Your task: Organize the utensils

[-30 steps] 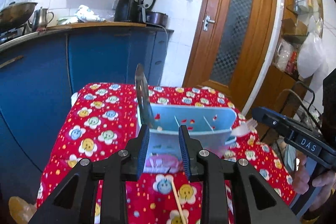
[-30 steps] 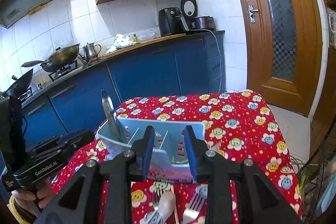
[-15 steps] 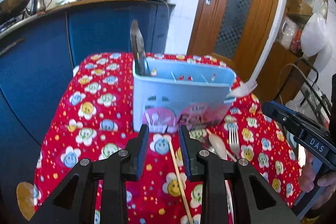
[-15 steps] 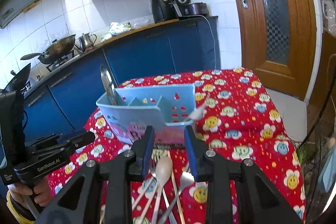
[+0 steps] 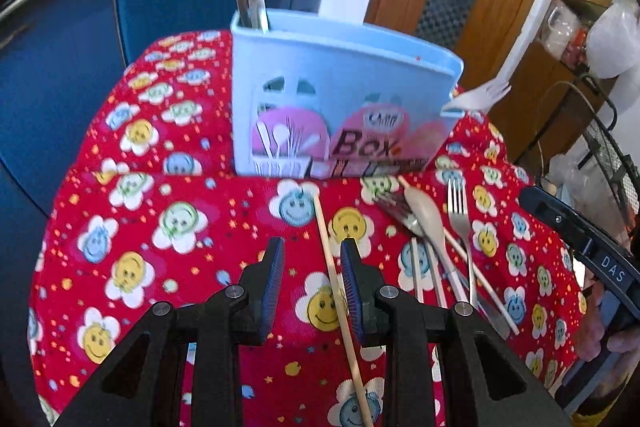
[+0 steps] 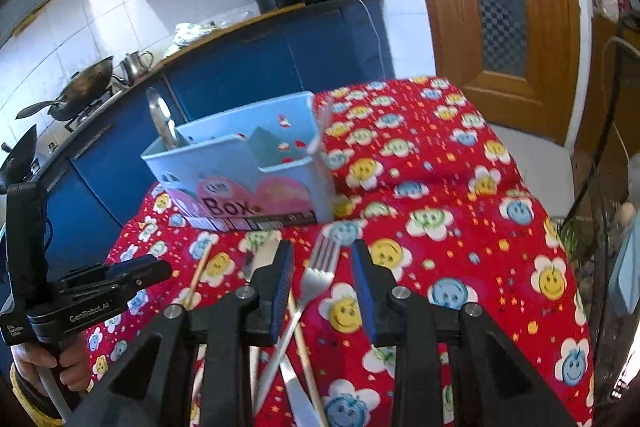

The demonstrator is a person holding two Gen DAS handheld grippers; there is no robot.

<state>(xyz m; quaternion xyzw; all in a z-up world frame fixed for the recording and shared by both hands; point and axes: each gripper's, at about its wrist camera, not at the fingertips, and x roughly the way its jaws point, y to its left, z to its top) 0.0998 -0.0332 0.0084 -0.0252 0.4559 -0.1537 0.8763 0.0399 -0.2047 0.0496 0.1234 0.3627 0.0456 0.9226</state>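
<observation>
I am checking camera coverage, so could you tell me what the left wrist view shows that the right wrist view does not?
Only the left wrist view shows the pale spoon lying among the loose utensils. Only the right wrist view shows the wok on the stove and a table knife. Both show the blue utensil box, the red tablecloth and a metal fork.

Both wrist views face utensil box point(image 5: 340, 103) point(image 6: 244, 167) close, opposite sides.

Chopstick point(image 5: 340, 291) runs off the bottom edge.
</observation>
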